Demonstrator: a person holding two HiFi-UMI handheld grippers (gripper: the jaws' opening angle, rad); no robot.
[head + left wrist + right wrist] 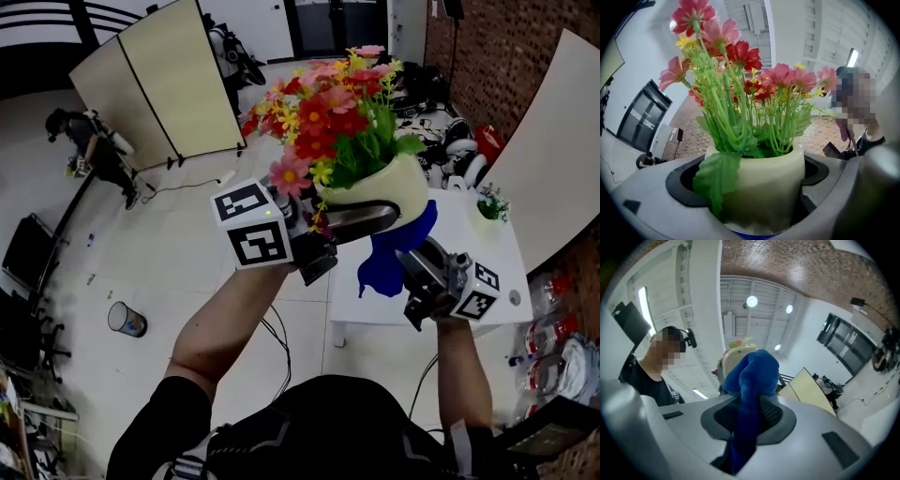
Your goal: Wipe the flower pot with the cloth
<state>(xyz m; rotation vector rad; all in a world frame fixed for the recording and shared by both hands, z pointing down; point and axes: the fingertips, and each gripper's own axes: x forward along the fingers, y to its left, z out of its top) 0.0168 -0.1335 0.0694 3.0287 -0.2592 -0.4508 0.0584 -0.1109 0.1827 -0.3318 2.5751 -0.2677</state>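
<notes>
A cream flower pot (394, 183) full of red, pink and yellow artificial flowers (323, 112) is held up in the air, tilted. My left gripper (361, 220) is shut on the pot; in the left gripper view the pot (761, 187) fills the space between the jaws. A blue cloth (394, 253) hangs against the pot's underside, pinched by my right gripper (417, 258). In the right gripper view the cloth (752, 390) bunches up between the jaws, with the pot (736, 350) just behind it.
A white table (487, 272) lies below at the right with a small potted plant (489, 204) on it. A folding screen (155, 80) stands at the back, a person (94, 145) is on the floor at left, and a cup (126, 320) lies nearer.
</notes>
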